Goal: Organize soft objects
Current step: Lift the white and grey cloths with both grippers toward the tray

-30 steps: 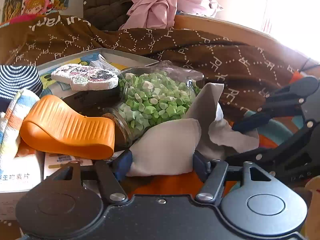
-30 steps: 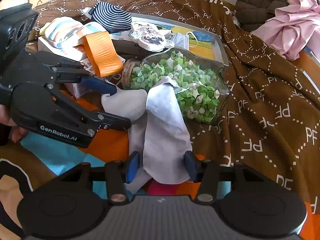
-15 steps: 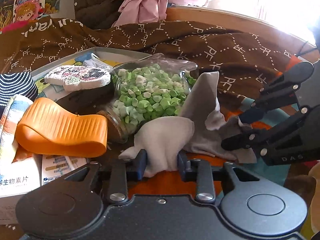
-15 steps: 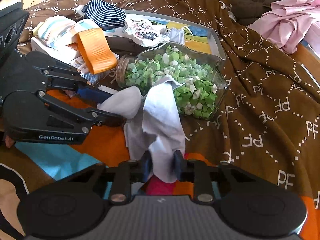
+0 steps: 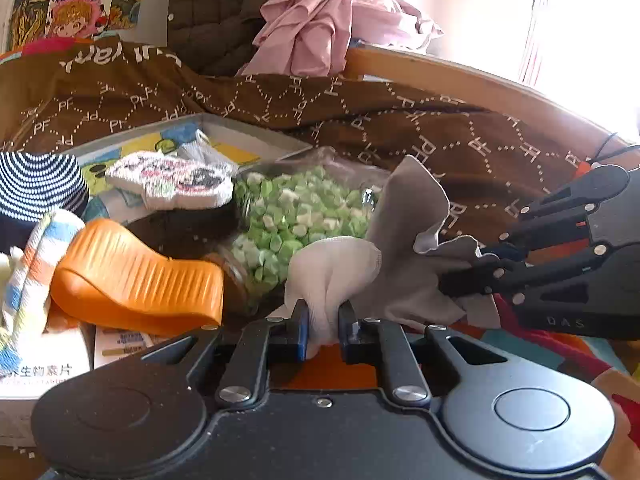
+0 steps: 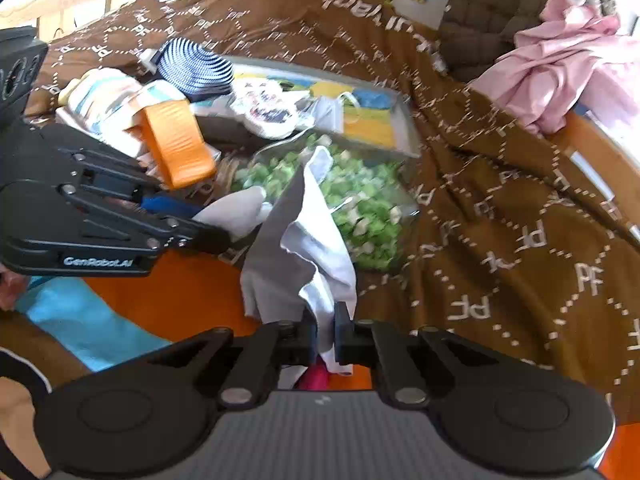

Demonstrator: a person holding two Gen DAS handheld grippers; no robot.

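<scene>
Bright daylight floods in from a blown-out window (image 5: 580,40) at the left view's upper right, while the right view is smeared by motion blur and both bend at the edges.

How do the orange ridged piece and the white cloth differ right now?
The orange ridged piece is stiff-looking, curved and ribbed; the white cloth is limp and crumpled. The orange piece lies free on the boxes, untouched, while the cloth is pinched by both the left tool and the right tool. Both sit beside the jar of green pieces.

Jar (image 6: 360,216) blurred, partly hidden behind cloth (image 6: 304,240); striped hat (image 5: 36,188) cut by edge.
</scene>
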